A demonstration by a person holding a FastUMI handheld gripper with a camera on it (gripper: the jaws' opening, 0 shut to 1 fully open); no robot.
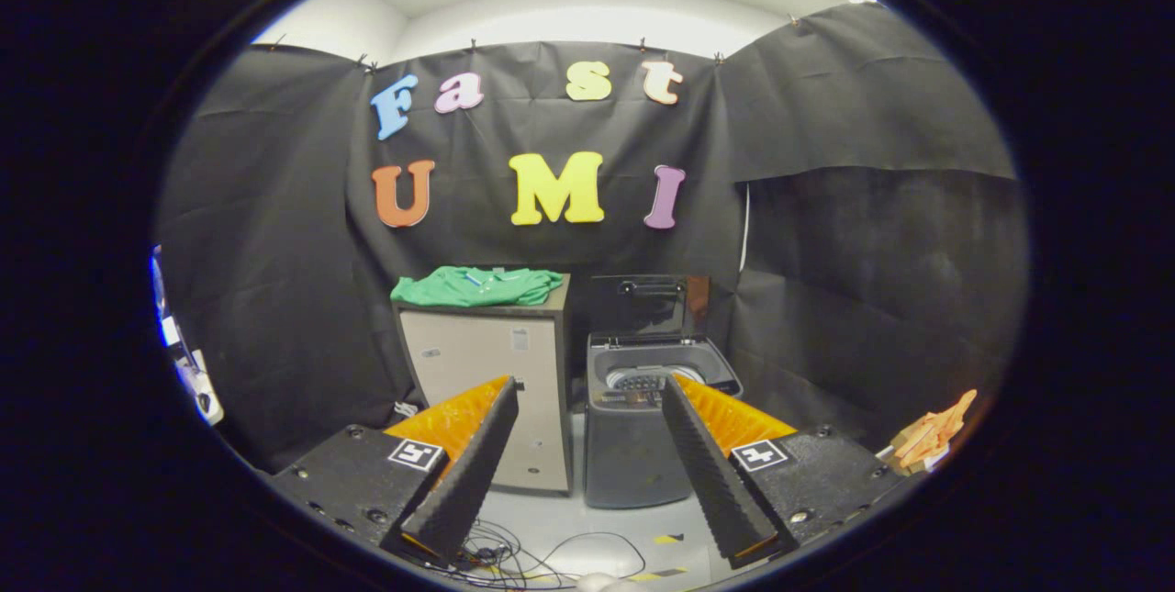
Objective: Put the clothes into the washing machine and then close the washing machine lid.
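Tongs (587, 395) spread wide, gripping nothing, aimed from well back at cabinet (485, 381) and washer (654, 418) beyond. Green shirt (477, 285) heaped across cabinet top, draping over its front edge, ready for lifting. Washer just beside cabinet on floor, lid (650, 306) propped upright, tub exposed for loading. Likely first step: closing in on shirt.

Green clothes (477, 285) heaped on cabinet (486, 390), cabinet and open-lidded washing machine (643, 427) standing side by side on floor (633, 528)
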